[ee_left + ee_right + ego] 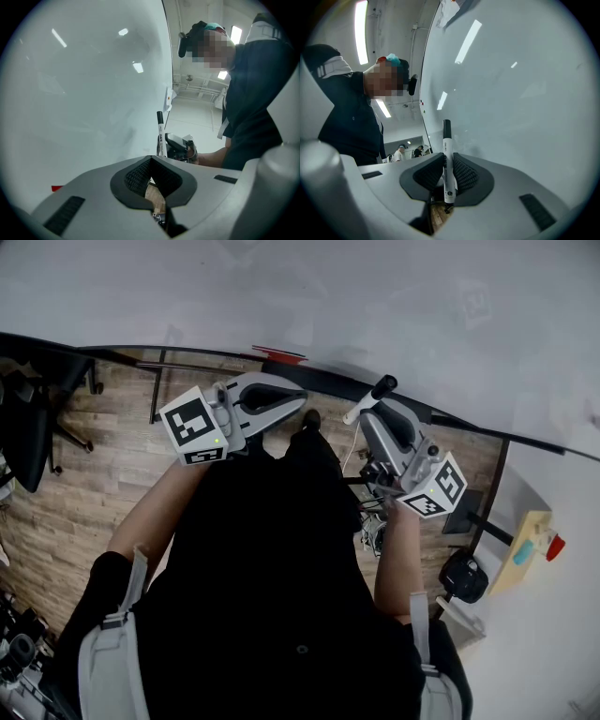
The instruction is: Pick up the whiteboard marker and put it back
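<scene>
The whiteboard marker has a white barrel and a black cap and stands upright between my right gripper's pads. My right gripper is shut on it, close to the whiteboard. In the head view the marker sticks out of the right gripper with its black end toward the board. My left gripper is to the left, also near the board, shut with nothing held. From the left gripper view the marker shows beyond the jaws in the right gripper.
A dark ledge runs along the board's lower edge, with a red object on it at the left. Below are a wooden floor, a black chair at far left, a black bag and a wooden shelf at right.
</scene>
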